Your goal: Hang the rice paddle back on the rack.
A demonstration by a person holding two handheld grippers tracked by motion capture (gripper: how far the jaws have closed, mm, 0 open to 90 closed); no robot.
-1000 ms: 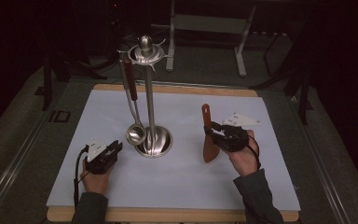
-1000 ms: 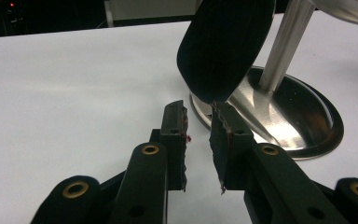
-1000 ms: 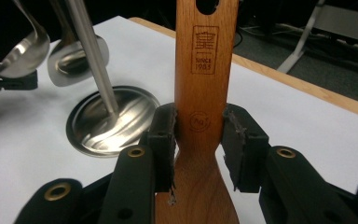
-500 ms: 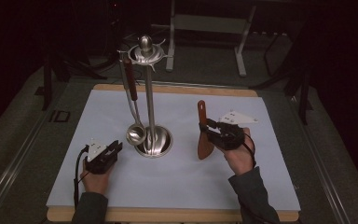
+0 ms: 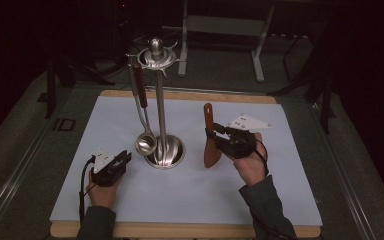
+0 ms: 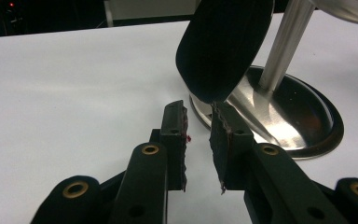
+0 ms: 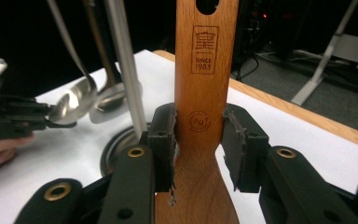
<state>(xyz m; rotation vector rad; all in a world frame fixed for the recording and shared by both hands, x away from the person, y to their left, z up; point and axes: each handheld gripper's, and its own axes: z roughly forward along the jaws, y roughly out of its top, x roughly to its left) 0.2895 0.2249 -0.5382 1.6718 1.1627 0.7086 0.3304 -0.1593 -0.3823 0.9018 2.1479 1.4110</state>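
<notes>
A steel utensil stand (image 5: 163, 150) rises from the middle of the white sheet, and a ladle (image 5: 145, 144) hangs from its top ring. My right gripper (image 5: 211, 134) is to the right of the stand, shut on a wooden spatula (image 5: 208, 116) that it holds upright, blade down. In the right gripper view the spatula's handle (image 7: 206, 56) is squeezed between the pads, with the gripper (image 7: 198, 116) just above the blade. My left gripper (image 5: 123, 159) rests low in front of the stand's left side. Its jaws (image 6: 198, 116) stand slightly apart with nothing between them, and the ladle's bowl (image 6: 223, 46) is just beyond.
The white sheet (image 5: 280, 200) covers a wooden board whose edge (image 5: 180, 95) shows at the back. Metal frame legs (image 5: 257, 60) stand on the dark floor behind the table. The stand's round base (image 6: 284, 112) lies close to the left gripper's right.
My right gripper has carried the spatula a little to the left, toward the stand, and the spatula now stands more upright. The left gripper has stayed where it was.
</notes>
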